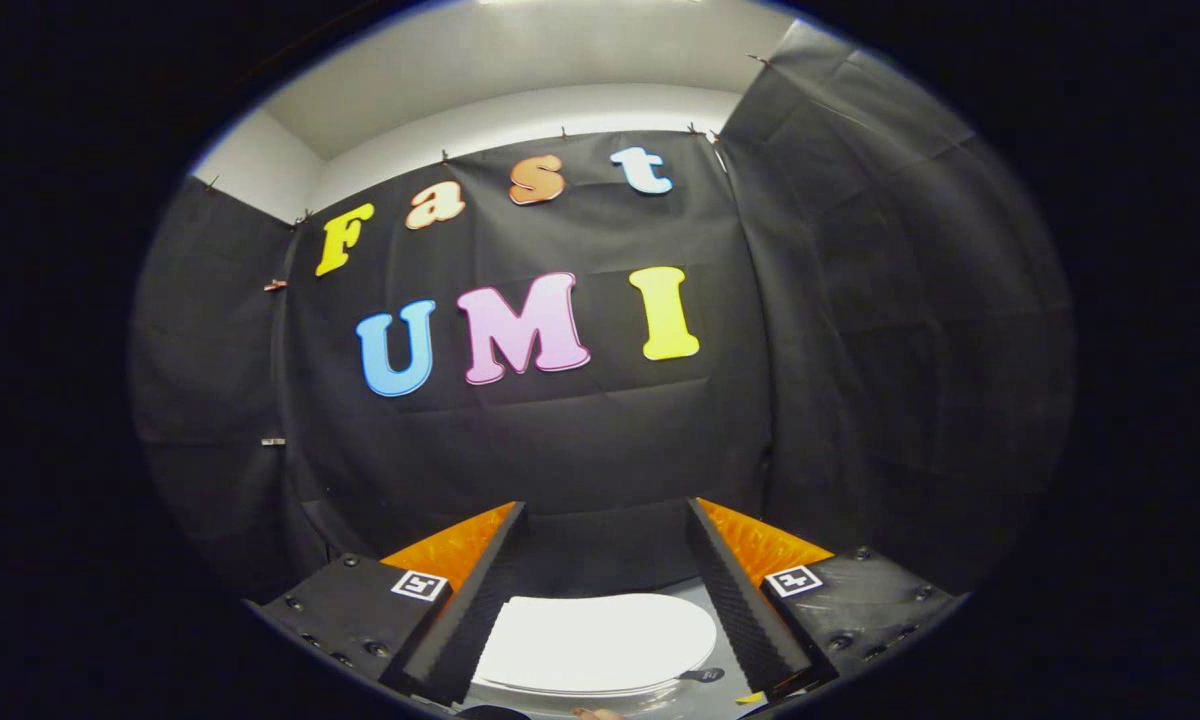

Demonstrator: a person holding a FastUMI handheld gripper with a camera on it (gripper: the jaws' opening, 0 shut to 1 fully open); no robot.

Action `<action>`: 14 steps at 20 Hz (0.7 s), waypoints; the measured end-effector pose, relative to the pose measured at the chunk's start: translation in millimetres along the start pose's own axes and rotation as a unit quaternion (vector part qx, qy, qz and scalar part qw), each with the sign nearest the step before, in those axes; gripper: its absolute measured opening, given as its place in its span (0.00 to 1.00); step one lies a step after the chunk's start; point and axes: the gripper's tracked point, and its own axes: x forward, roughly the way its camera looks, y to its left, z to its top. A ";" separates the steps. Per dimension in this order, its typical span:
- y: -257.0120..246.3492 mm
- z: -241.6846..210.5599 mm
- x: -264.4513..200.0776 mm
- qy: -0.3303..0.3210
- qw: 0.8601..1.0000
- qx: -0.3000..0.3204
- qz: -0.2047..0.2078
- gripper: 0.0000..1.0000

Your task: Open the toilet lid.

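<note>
A white toilet lid (595, 640) lies flat and closed below me, seen between my two fingers. My gripper (605, 520) is open, its black ribbed pads (480, 610) with orange backs spread wide apart, one on each side of the lid. The fingers hover above the lid and nothing is held between them. A small dark tab (702, 675) sits at the lid's right edge, close to the right finger.
Black cloth walls (860, 350) close the booth ahead and to both sides, with a white wall and ceiling (520, 110) above them. A grey floor strip (695, 592) shows behind the toilet.
</note>
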 end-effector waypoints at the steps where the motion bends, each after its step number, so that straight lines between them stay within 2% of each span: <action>1: -12.5 -5.3 7.0 0.002 1.000 0.008 -0.010 0.99; 8: -108.7 -74.5 52.9 0.047 0.991 0.091 -0.088 0.99; 11: -148.4 -123.1 74.1 0.080 0.979 0.148 -0.116 0.99; 14: -190.0 -184.3 83.6 0.118 0.961 0.205 -0.146 0.99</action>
